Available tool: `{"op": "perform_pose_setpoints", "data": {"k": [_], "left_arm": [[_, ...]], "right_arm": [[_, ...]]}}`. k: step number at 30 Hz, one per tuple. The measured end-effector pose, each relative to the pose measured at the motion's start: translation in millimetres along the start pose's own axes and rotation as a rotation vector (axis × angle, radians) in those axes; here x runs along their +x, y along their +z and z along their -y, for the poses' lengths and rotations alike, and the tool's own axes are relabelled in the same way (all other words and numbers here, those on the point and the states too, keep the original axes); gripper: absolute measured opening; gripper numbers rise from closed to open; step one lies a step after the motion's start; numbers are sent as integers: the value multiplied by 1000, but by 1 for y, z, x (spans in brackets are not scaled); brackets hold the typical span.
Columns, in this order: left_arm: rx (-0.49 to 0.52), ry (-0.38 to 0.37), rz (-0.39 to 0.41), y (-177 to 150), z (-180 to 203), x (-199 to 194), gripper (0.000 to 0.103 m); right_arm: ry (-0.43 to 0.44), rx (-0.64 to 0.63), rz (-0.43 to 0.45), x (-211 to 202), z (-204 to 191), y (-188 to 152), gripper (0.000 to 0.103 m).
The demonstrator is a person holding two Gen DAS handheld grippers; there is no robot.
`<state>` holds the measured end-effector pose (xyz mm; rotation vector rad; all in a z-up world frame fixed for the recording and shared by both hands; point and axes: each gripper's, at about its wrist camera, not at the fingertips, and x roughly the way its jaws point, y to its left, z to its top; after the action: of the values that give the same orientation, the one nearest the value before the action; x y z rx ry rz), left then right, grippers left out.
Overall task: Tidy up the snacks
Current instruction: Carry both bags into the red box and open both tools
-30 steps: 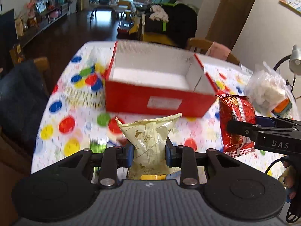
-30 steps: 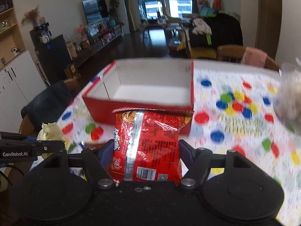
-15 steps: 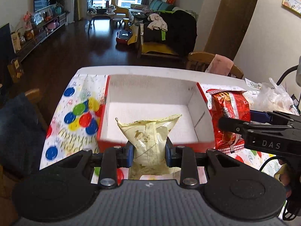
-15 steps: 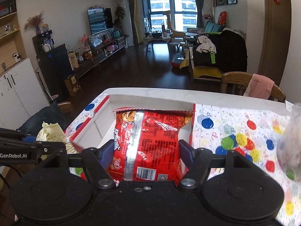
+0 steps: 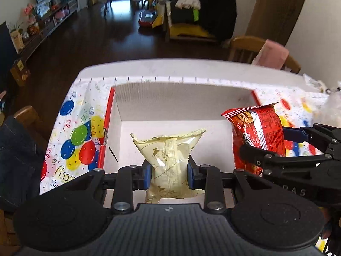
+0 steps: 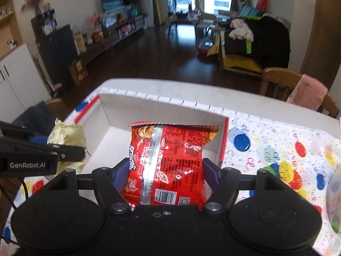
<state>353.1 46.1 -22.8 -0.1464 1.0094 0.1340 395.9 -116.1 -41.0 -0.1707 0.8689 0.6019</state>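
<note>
My left gripper (image 5: 169,173) is shut on a pale yellow snack bag (image 5: 168,153) and holds it upright over the open red box with white inside (image 5: 181,100). My right gripper (image 6: 166,170) is shut on a red snack bag (image 6: 168,153), held upright over the right part of the same box (image 6: 162,108). In the left wrist view the red bag (image 5: 257,134) and the right gripper (image 5: 283,147) are at the right. In the right wrist view the yellow bag (image 6: 66,136) and the left gripper (image 6: 42,149) are at the left.
The box stands on a table with a balloon-print cloth (image 5: 78,136). A clear plastic bag (image 6: 334,200) lies at the right edge. Wooden chairs (image 6: 283,85) stand at the far side, one with a pink cloth. A dark garment (image 5: 19,155) hangs at the left.
Both grippers have moved forward with their bags, from in front of the box to above its inside. Both stay shut.
</note>
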Motion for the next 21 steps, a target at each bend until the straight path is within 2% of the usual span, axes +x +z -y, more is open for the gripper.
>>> {"op": "perform_pose_setpoints", "data": {"k": [6,14,21], "left_arm": [[11,48,-81,9,2,32,30],[21,80,-170,13,0,73,30],[84,122,-205,17,5,86,30]], "right_arm": [[4,-99,-99,38,-15,2,71],[11,-144,-209,70,-23,-1,71],[10,-158,-248,81,-23,-3,71]]}}
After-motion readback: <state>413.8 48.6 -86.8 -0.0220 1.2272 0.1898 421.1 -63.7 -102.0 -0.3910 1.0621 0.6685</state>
